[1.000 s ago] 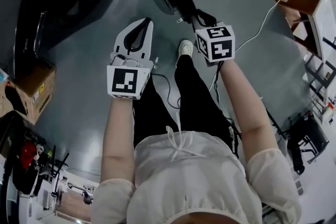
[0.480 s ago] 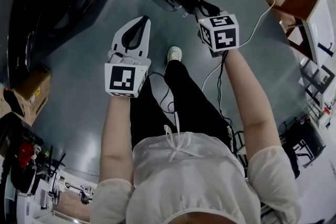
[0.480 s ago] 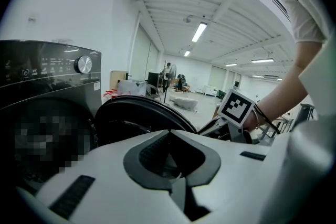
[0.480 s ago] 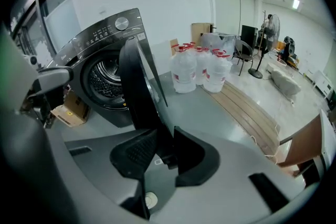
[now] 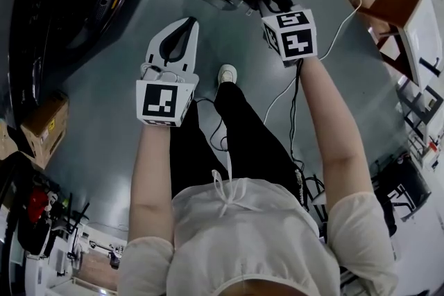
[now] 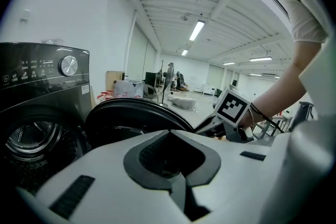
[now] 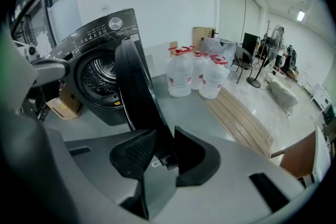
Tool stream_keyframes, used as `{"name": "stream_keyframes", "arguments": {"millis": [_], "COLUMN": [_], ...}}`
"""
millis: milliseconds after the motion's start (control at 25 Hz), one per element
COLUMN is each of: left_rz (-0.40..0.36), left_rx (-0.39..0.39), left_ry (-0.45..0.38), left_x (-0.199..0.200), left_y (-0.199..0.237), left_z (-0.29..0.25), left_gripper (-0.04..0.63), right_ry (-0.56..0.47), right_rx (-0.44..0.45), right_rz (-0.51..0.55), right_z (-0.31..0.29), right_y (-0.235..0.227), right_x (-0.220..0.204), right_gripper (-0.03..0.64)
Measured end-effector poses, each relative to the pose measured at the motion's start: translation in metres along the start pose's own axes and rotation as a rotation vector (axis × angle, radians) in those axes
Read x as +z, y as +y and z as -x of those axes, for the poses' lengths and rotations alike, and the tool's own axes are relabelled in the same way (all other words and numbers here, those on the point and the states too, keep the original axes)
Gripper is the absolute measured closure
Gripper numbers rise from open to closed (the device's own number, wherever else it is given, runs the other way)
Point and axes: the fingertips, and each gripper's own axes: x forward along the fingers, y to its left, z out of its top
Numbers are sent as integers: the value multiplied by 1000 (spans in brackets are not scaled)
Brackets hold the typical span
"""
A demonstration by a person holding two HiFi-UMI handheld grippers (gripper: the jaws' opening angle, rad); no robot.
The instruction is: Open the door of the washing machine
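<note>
Washing machine door (image 7: pixel 134 86) stands swung well out from the drum (image 7: pixel 100 73), its rim pinched between the jaws of the right gripper (image 7: pixel 165 140). That thin-edge grip could slip if the pull strays off the hinge's arc. The right arm reaches forward, gripper pitched down; the left gripper (image 5: pixel 189 25) hovers alongside, jaws together, empty.

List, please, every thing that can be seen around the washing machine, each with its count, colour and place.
washing machine: one, dark grey, at left, drum showing
door: one, black, swung open in front of the machine
water bottles: several, clear with red caps, on the floor beyond the door
cardboard box: one, brown, on the floor beside the machine
wooden boards: pale, on the floor near the bottles
cable: one, white, on the floor
left gripper: one, white, shut, empty, apart from the door
right gripper: one, grey, shut on the door's edge
</note>
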Motion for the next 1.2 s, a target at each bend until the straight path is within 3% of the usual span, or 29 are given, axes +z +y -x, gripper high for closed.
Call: {"name": "stream_keyframes", "arguments": {"millis": [360,480,720,960,1200], "left_rz": [-2,-17,-86,-24,-42], "left_rx": [-16,-42,-51,37,192], "left_ry": [-29,-62,-100,-80,-137], "left_x": [32,42,74,96,108], "left_y": [16,24,48,95,155], "left_z": [18,30,64,121,192], "left_gripper": [574,574,574,574,574], "right_ry": [25,-20,-152,-317,-429], "right_rx": [-76,-113,-96,-52,102], "right_rz": [21,0,-51,-16,113], "right_z": [26,48,78,108,125], "right_y": [1,7,46,107,190], "right_x": [18,36,96,176,246], "right_gripper": [538,611,611,611,611]}}
